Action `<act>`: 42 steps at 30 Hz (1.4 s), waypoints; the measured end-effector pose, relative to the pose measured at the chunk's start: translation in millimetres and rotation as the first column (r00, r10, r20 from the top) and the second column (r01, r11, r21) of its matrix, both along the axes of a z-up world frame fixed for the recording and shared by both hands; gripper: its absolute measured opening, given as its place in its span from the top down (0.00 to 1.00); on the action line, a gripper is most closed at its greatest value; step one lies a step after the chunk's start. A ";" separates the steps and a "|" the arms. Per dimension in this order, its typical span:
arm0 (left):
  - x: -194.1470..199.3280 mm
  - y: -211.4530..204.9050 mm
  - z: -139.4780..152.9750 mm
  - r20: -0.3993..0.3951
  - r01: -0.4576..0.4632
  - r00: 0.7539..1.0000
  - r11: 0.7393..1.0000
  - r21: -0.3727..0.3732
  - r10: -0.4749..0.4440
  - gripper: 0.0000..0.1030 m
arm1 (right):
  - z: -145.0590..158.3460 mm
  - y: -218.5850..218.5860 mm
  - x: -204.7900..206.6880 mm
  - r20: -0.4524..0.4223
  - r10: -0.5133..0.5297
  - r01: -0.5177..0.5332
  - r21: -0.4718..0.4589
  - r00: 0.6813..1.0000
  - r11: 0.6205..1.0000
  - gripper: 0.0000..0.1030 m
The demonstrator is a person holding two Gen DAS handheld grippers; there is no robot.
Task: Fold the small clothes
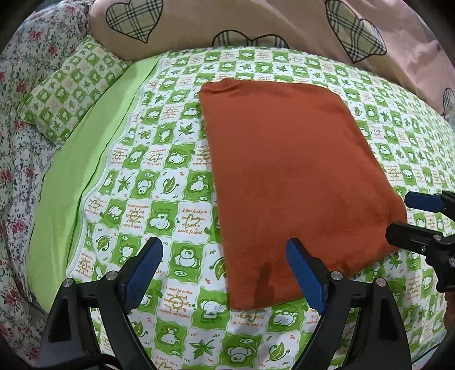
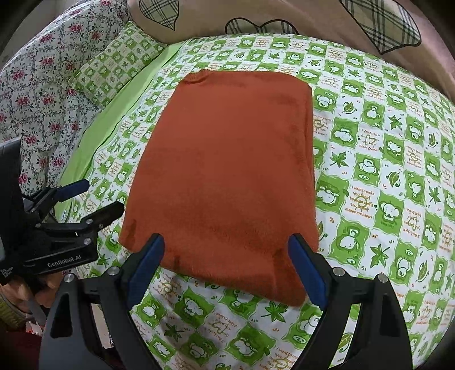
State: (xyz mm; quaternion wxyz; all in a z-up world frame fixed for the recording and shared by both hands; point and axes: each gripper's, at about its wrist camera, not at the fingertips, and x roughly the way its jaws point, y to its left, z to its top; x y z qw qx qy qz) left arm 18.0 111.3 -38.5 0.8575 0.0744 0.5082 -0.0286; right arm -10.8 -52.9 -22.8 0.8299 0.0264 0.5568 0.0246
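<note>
Left claw agape, right claw agape, both empty, at near edge of folded sweater. It lies flat on green checked sheet. Pillow far left, heart quilt behind.

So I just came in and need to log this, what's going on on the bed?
A person with two handheld grippers is folding clothes. A rust-orange sweater lies flat on the green checked bedsheet, already folded into a rectangle. The left gripper and right gripper both hover open at its near edge, holding nothing.
</note>
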 end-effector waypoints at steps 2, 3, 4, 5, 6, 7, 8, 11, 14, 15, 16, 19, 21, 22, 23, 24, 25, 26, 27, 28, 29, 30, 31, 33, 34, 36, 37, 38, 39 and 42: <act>1.7 -1.9 -0.4 -0.002 0.005 1.000 1.000 -0.006 -0.005 0.14 | 0.4 -2.0 1.4 0.000 -0.004 0.004 0.001 1.000 1.000 0.14; 1.9 -2.7 -0.4 -0.002 0.006 1.000 1.000 -0.007 -0.006 0.14 | 0.8 -3.3 2.1 -0.001 -0.006 0.006 0.001 1.000 1.000 0.14; 2.3 -3.4 -0.5 -0.002 0.007 1.000 1.000 -0.008 -0.007 0.14 | 1.1 -4.8 3.3 -0.001 -0.009 0.009 0.002 1.000 1.000 0.14; 3.0 -4.0 -0.5 -0.002 0.008 1.000 1.000 -0.010 -0.008 0.14 | 1.4 -6.5 5.0 -0.001 -0.009 0.009 0.003 1.000 1.000 0.14; 3.4 -4.5 -0.7 -0.003 0.010 1.000 1.000 -0.014 -0.010 0.14 | 1.9 -7.6 6.1 0.000 -0.011 0.011 0.005 1.000 1.000 0.14; 3.9 -4.8 -0.9 -0.004 0.010 1.000 1.000 -0.016 -0.011 0.14 | 2.2 -7.7 6.5 0.001 -0.013 0.013 0.005 1.000 1.000 0.14; 4.3 -5.3 -1.1 -0.005 0.011 1.000 1.000 -0.018 -0.011 0.14 | 2.6 -7.9 7.0 0.003 -0.016 0.016 0.006 1.000 1.000 0.14; 6.5 -5.8 -2.0 -0.008 0.013 1.000 1.000 -0.019 -0.013 0.14 | 3.6 -9.9 9.9 0.005 -0.019 0.019 0.012 1.000 1.000 0.14; 8.2 -6.4 -2.0 -0.006 0.010 1.000 1.000 -0.021 -0.010 0.13 | 3.9 -10.2 13.2 0.004 -0.017 0.017 0.016 1.000 1.000 0.14; 9.1 -6.2 -1.9 -0.005 0.010 1.000 1.000 -0.022 -0.010 0.13 | 4.1 -9.7 14.3 0.005 -0.015 0.015 0.017 1.000 1.000 0.14; 9.4 -6.1 -1.9 -0.003 0.009 1.000 1.000 -0.022 -0.009 0.13 | 4.0 -9.0 14.7 0.006 -0.015 0.015 0.018 1.000 1.000 0.13; 10.6 -5.9 -1.9 -0.002 0.004 1.000 1.000 -0.028 -0.004 0.13 | 3.1 -8.5 16.7 0.006 -0.013 0.013 0.021 1.000 1.000 0.13; 11.9 -4.6 -2.4 -0.003 0.002 1.000 0.999 -0.034 -0.002 0.13 | 2.3 -7.7 17.5 0.005 -0.012 0.012 0.023 1.000 1.000 0.13; 12.3 -4.1 -2.6 -0.003 0.001 1.000 0.999 -0.036 -0.001 0.13 | 1.8 -7.4 18.0 0.004 -0.011 0.010 0.024 1.000 1.000 0.13; 12.6 -3.6 -2.9 -0.002 0.000 1.000 0.999 -0.038 0.000 0.13 | 1.5 -6.8 18.2 0.004 -0.010 0.010 0.025 1.000 1.000 0.13; 12.7 -3.1 -2.9 -0.001 0.000 1.000 0.999 -0.039 0.000 0.13 | 1.3 -5.9 18.1 0.006 -0.010 0.010 0.027 1.000 1.000 0.13; 12.9 -2.3 -3.1 0.000 -0.001 1.000 0.999 -0.043 0.001 0.13 | 1.3 -5.3 17.8 0.009 -0.010 0.010 0.028 1.000 1.000 0.13; 13.0 -2.3 -2.9 0.000 -0.002 1.000 0.999 -0.046 0.002 0.13 | 1.5 -5.5 18.1 0.012 -0.008 0.008 0.029 1.000 1.000 0.13; 13.2 -1.8 -2.9 0.001 -0.003 1.000 0.999 -0.050 0.003 0.13 | 1.6 -4.8 17.8 0.017 -0.008 0.007 0.029 1.000 1.000 0.13; 13.4 -1.2 -2.6 0.002 -0.004 1.000 0.998 -0.055 0.004 0.13 | 1.6 -3.5 17.8 0.020 -0.007 0.006 0.029 1.000 1.000 0.13; 13.6 -0.9 -2.4 0.004 -0.005 1.000 0.998 -0.060 0.005 0.13 | 1.5 -3.0 18.1 0.021 -0.006 0.005 0.028 1.000 1.000 0.13; 14.0 -0.6 -2.0 0.004 -0.005 1.000 0.998 -0.064 0.005 0.13 | 1.1 -2.0 18.4 0.023 -0.006 0.005 0.026 1.000 1.000 0.13; 14.2 -0.6 -1.5 0.006 -0.005 1.000 0.998 -0.068 0.006 0.13 | 1.0 -1.8 18.5 0.023 -0.006 0.005 0.026 1.000 1.000 0.13; 13.7 -0.6 0.1 0.012 -0.005 1.000 0.997 -0.072 0.006 0.13 | 1.1 -1.6 18.6 0.023 -0.006 0.005 0.027 1.000 1.000 0.13; 13.4 -0.6 1.0 0.016 -0.004 1.000 0.997 -0.075 0.005 0.13 | 1.1 -1.6 18.4 0.024 -0.005 0.004 0.028 1.000 1.000 0.13; 12.7 0.2 3.5 0.027 -0.003 1.000 0.997 -0.082 0.006 0.13 | 1.0 -2.7 19.1 0.027 -0.002 0.002 0.027 1.000 1.000 0.13; 12.4 0.6 4.8 0.034 -0.004 0.999 0.996 -0.086 0.007 0.13 | 1.0 -2.0 19.2 0.031 -0.003 0.002 0.026 1.000 1.000 0.13; 12.1 0.9 6.1 0.038 -0.004 0.999 0.996 -0.091 0.007 0.13 | 0.5 -2.7 20.8 0.032 0.000 -0.001 0.026 0.999 1.000 0.13; 12.0 1.1 7.1 0.041 -0.004 0.999 0.995 -0.096 0.008 0.13 | 0.4 -2.2 21.1 0.035 0.001 -0.002 0.026 0.999 1.000 0.13; 11.1 1.2 8.9 0.049 -0.001 0.999 0.995 -0.102 0.006 0.13 | -0.8 -2.7 21.5 0.040 0.005 -0.005 0.023 0.999 1.000 0.13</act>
